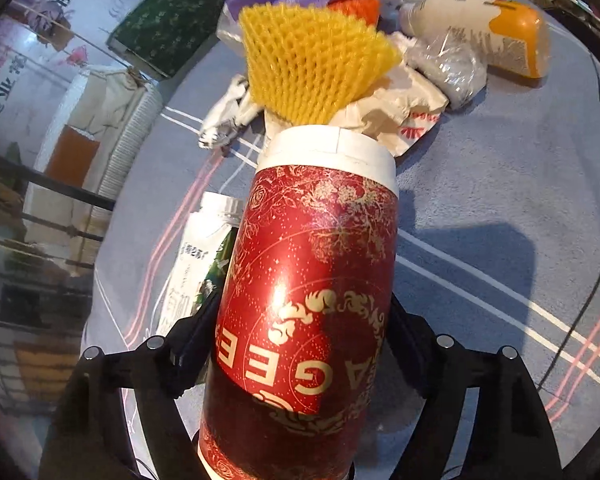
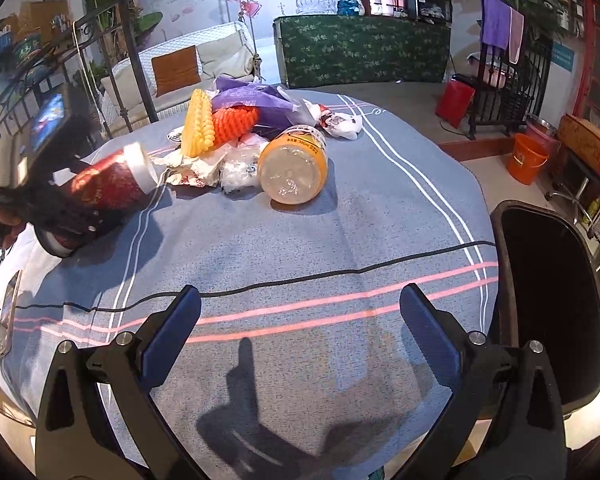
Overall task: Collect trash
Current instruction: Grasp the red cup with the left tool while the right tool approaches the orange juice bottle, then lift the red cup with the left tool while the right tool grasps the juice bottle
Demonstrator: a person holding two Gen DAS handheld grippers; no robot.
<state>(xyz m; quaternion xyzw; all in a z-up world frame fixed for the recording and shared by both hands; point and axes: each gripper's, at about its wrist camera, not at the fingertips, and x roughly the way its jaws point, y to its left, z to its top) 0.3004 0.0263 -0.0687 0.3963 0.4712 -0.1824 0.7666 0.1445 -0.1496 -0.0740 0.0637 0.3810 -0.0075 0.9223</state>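
1. Red canister [image 1: 308,292] fills the left wrist view, lying between the black fingers [image 1: 404,344] of the left gripper [image 1: 300,344], its white cap [image 1: 332,152] pointing away toward the trash heap. Both fingers sit against its sides, so I judge the left gripper closed on the canister across its broad body. The surface looks glossy and round, and the hold sits near the base end (the cap end juts far out), so the canister could swing or slide free when carried.

2. Beside the desk [image 2: 340,232], on its right edge, stands a dark bin [image 2: 548,304], the likely target. It lies well apart from the canister, so a long carry across the desk gives a loose grip time to fail.

3. The right gripper [image 2: 300,324] hangs over bare cloth, jaws wide and empty, tilted down toward the desk. It is idle and near the black cable [image 2: 340,274], which could snag on a low sweep.

4. An orange-capped bottle [image 2: 294,168] lies on its side beside the heap and may roll if bumped.

5. The yellow foam net [image 1: 312,64] stands just beyond the canister's cap; a forward push would drag it along.

6. From the right wrist view, the left gripper slants downward, canister tilted cap-up.
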